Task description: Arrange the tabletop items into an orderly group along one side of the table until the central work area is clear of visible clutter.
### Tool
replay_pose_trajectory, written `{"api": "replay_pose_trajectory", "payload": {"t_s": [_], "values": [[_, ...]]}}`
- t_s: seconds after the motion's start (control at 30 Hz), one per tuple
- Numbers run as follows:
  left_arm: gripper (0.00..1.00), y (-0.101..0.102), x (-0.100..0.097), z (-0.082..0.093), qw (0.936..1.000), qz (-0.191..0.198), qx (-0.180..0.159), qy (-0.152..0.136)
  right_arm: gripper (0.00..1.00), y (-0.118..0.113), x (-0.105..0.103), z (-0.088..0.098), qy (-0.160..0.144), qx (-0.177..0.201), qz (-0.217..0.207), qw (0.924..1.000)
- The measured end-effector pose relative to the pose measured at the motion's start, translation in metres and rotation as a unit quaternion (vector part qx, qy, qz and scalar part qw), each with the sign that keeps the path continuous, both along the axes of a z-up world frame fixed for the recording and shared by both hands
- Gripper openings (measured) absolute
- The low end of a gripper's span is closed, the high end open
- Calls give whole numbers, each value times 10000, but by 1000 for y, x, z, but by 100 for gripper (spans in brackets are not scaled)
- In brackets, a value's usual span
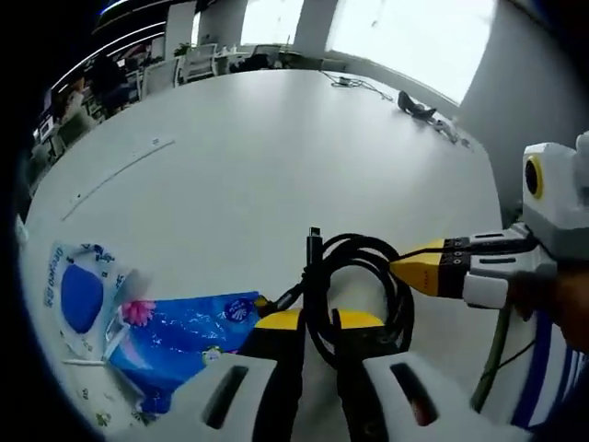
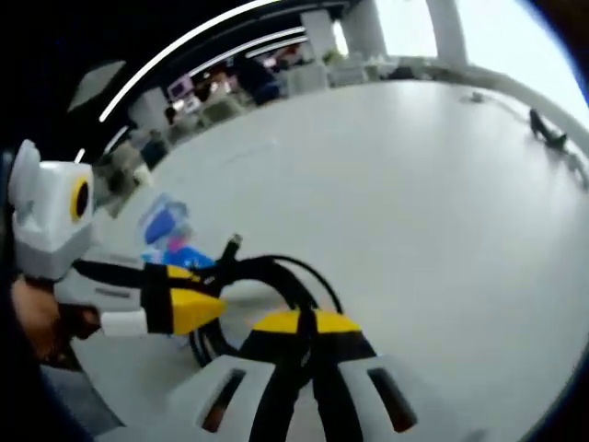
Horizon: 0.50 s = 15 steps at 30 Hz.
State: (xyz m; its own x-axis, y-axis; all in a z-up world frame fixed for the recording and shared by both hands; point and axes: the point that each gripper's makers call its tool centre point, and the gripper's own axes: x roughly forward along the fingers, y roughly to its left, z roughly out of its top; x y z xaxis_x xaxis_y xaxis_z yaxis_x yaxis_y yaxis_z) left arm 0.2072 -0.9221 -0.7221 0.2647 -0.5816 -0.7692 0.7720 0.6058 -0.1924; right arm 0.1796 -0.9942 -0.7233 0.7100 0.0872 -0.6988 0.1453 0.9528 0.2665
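Gripping black cable point(image 1: 354, 285) — both claws

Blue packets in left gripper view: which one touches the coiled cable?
The dark blue flowered packet, lying just left of the left gripper; its right end meets the black cable. The white packet with the blue oval lies further left, apart.

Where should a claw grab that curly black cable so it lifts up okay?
Probably across the bundled side of the black cable, where several strands lie together, coming from above. The loose plug end would just let the coil dangle. The left claw already sits at that bundle.
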Motion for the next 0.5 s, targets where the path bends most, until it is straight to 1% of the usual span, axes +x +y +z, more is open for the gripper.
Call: {"api": "replay_pose_trajectory", "payload": {"t_s": [0.13,0.2,0.4,0.5], "values": [[14,1,-7,-11,9998,-130,178,19,0,0,1,-3,49,-39,55,10000],[15,1,-9,-15,9997,-120,205,35,0,0,0,-6,89,-77,95,9999],[16,1,-12,-16,9997,-72,210,39,0,-1,-2,-9,101,-67,85,9999],[19,-1,-12,-17,9997,-101,218,70,0,-2,-1,-9,98,-72,70,9999]]}}
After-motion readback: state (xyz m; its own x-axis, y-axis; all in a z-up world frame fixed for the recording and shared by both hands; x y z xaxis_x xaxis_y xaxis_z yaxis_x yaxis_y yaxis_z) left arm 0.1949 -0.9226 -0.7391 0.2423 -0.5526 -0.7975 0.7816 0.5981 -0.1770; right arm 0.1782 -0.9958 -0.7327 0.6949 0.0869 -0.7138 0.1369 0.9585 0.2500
